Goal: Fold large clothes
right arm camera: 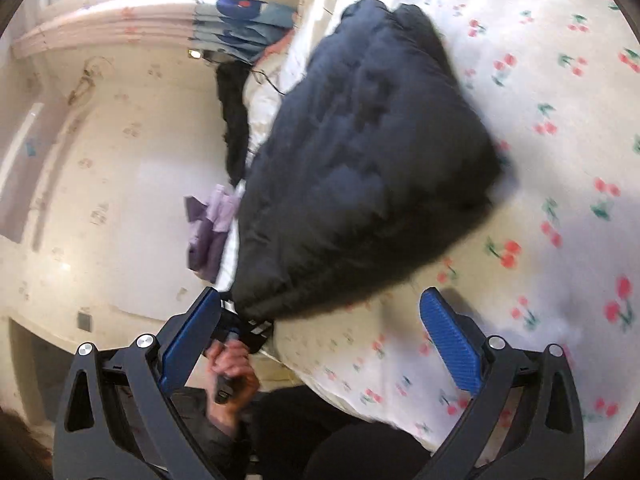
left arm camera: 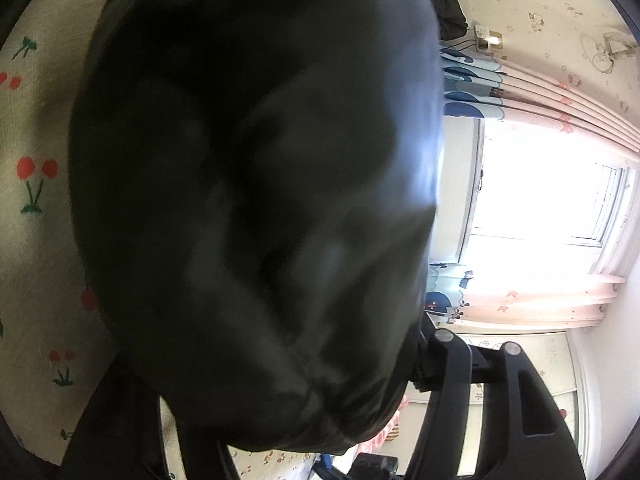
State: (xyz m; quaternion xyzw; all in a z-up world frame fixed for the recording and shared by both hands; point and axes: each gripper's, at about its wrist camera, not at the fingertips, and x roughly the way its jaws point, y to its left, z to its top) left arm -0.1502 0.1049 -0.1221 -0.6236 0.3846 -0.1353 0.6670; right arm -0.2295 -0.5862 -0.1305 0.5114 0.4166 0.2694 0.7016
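Note:
A dark puffy quilted jacket (right arm camera: 360, 160) hangs bunched over a bed with a white cherry-print sheet (right arm camera: 560, 100). In the right wrist view my left gripper (right arm camera: 250, 330) clamps the jacket's lower corner, a hand behind it. In the left wrist view the jacket (left arm camera: 260, 200) fills most of the frame and hides the left fingertips; only the black right finger arm (left arm camera: 452, 380) shows. My right gripper (right arm camera: 320, 340) is open and empty, blue pads (right arm camera: 450, 340) spread, just below the jacket and above the sheet.
Pink curtains (left arm camera: 560, 296) and a bright window (left arm camera: 540, 200) are behind the jacket. A purple cloth (right arm camera: 212, 232) and another dark garment (right arm camera: 234, 120) lie at the bed's edge by the wall. The cherry sheet also shows in the left wrist view (left arm camera: 36, 240).

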